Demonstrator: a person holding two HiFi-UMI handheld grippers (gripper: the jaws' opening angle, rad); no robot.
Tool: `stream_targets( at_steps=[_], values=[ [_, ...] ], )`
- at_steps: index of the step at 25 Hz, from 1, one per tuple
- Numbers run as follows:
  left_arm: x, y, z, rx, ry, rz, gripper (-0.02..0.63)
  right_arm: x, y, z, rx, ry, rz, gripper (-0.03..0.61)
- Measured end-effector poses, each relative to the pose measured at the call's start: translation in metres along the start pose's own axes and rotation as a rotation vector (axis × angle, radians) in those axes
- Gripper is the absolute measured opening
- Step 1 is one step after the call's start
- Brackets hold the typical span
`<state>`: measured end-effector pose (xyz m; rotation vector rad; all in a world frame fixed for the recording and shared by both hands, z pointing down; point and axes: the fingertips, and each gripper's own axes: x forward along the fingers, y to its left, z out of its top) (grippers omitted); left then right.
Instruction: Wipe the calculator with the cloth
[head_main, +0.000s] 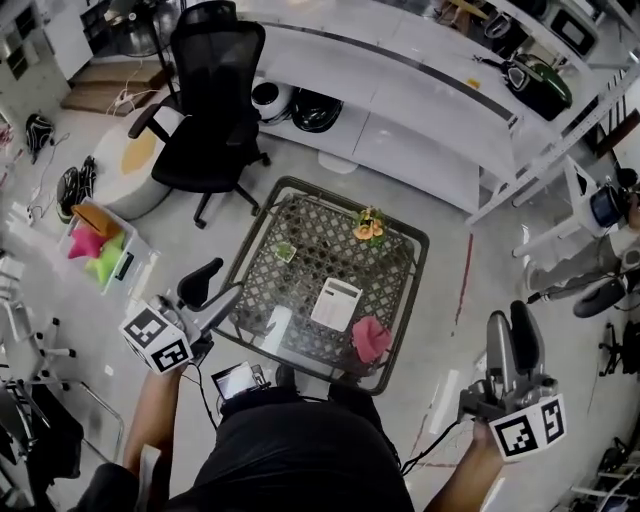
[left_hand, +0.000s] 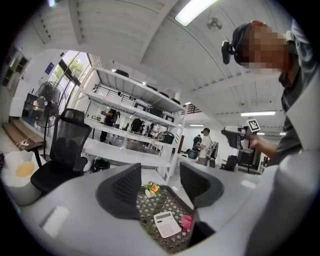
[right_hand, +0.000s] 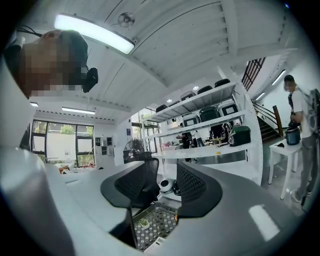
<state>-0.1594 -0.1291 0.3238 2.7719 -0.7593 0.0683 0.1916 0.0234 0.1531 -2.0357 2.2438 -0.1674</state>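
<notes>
Noting calculator (head_main: 336, 302) toward front edge of lattice table (head_main: 305, 245), long axis running front to back. Pink cloth (head_main: 371, 338) just beside it, by front right corner. Both between the grippers: left gripper (head_main: 218, 286) nearer, right gripper (head_main: 509, 322) well off right edge. Jaws of each apart, holding nothing, touching nothing.

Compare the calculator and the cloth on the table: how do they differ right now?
The calculator is white, rectangular and lies flat; the cloth is pink and crumpled. The calculator sits farther in on the table; the cloth is nearer the person's edge. Both rest on the table, side by side.
</notes>
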Motion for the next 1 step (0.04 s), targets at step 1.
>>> stream_targets(
  at_steps=[1],
  values=[
    [-0.0006,0.0025,0.0006,-0.001,0.0,-0.003,0.261,0.0014,0.002,0.0002,0.0,0.002,-0.002,0.178]
  ],
)
